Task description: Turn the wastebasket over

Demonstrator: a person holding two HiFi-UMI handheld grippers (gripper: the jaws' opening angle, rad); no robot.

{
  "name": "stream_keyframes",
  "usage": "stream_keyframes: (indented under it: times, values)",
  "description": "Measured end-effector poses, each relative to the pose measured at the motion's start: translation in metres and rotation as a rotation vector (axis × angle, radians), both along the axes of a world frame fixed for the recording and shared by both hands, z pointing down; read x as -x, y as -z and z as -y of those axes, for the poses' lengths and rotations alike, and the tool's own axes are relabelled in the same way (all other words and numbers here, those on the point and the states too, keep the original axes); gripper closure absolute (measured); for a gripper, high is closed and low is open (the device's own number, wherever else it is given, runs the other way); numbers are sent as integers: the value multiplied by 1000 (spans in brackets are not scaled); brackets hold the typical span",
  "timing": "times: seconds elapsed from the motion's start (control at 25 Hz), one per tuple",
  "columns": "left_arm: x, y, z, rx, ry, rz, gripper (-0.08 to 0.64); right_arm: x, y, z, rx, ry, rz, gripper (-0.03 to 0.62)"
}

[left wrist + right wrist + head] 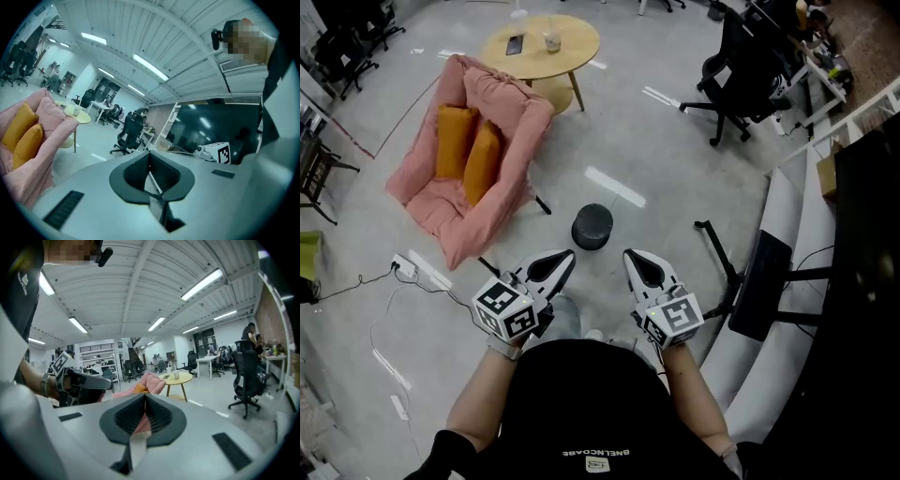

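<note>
A person [591, 403] in a black shirt is standing in the middle of the room, holding one tool out in each hand. The left tongs [568, 255] are pressing their two jaws tightly together, with nothing caught between them. The right tongs [629, 254] are doing the same, pressed together on nothing. Both are pointing forward side by side with a gap between them, angling a little downward.

The wastebasket [592, 226], a small dark grey round one, is sitting on the pale glossy floor [656, 159] just ahead of the two tips, roughly in line with the gap between them. Neither pair of tongs is touching it. From here I cannot tell whether its mouth is facing up or down.

To the left of it a pink armchair [511, 112] is leaning back, carrying two orange cushions [455, 141] side by side on its seat. Behind the armchair a round wooden surface [572, 42] is holding a cup [551, 40] and a flat dark phone [515, 44]. A black office chair [741, 66] is standing well off to the right, and a white power strip [403, 268] is lying on the floor near the armchair's front corner. A large dark screen [867, 216] is filling the right edge of the room.
</note>
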State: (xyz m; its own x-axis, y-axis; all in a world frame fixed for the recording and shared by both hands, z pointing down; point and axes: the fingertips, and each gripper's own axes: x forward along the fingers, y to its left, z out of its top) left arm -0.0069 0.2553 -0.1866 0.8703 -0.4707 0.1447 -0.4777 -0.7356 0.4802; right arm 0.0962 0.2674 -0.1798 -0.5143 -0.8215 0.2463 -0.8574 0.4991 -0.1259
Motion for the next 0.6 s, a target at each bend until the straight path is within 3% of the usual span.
stream_keyframes:
  times: [0.24, 0.6]
  values:
    - [15, -23, 66, 91, -28, -23, 546, 10, -8, 67, 40, -29, -43, 581]
    - [40, -70, 126, 191, 81, 19, 545, 5, -52, 138, 174, 8, -102, 578]
